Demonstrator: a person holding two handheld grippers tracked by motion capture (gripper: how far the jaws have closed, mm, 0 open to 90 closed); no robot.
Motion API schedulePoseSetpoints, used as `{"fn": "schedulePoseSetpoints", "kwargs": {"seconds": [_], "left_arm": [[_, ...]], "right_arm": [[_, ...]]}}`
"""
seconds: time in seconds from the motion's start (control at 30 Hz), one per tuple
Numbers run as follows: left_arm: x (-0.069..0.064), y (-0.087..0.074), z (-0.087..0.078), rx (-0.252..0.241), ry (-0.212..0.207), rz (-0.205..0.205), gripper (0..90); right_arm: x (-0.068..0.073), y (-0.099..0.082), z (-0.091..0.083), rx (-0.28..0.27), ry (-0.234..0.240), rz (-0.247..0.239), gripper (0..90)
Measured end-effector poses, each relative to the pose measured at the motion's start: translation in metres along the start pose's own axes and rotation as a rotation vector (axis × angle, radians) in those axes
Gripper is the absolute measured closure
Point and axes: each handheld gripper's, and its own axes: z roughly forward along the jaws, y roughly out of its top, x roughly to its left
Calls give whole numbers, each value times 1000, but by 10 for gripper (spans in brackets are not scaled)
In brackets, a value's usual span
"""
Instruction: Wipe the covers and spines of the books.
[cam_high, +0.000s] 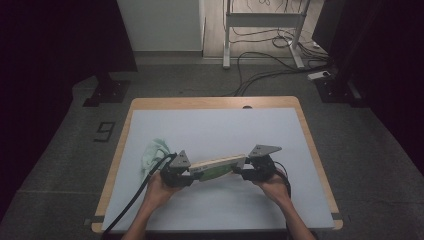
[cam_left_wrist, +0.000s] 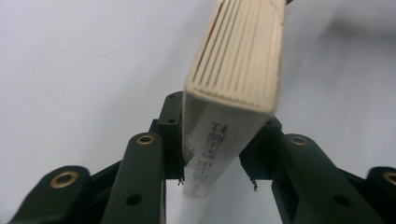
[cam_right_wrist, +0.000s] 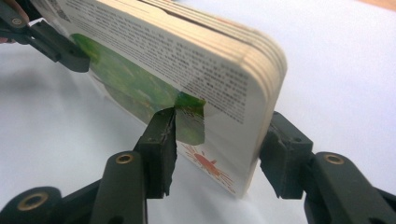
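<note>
A thick board book (cam_high: 217, 165) with cream page edges and a green printed cover hangs just above the white mat (cam_high: 225, 125), held at both ends. My left gripper (cam_high: 192, 175) is shut on its left end. In the left gripper view the book (cam_left_wrist: 238, 60) stands on edge between the two black jaws of the left gripper (cam_left_wrist: 217, 154), and both pads touch it. My right gripper (cam_high: 240, 171) is shut on the right end. In the right gripper view the pads of the right gripper (cam_right_wrist: 219, 154) press both faces of the book (cam_right_wrist: 187, 60), with the left gripper (cam_right_wrist: 51, 44) at the far end.
A crumpled pale green cloth (cam_high: 154, 152) lies on the mat just left of and behind the left gripper. The mat covers a wooden table (cam_high: 215, 102). On the floor beyond it are cables (cam_high: 260, 65) and a white desk frame (cam_high: 260, 20).
</note>
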Motion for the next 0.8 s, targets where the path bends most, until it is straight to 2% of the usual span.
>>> {"fn": "schedulePoseSetpoints", "kwargs": {"seconds": [0.1,0.27,0.53,0.67,0.8], "left_arm": [[6,-1,0,9,29,6,627],[7,-2,0,4,30,-11,618],[-2,0,-5,0,33,-19,593],[-8,1,-13,-14,36,-21,548],[-14,-3,-15,-5,40,-23,493]], "right_arm": [[0,6,6,-5,-7,-7,497],[-3,9,10,-2,-6,-2,494],[-1,4,4,-1,17,4,487],[0,2,-2,2,27,10,474],[2,-2,-8,11,38,6,451]]}}
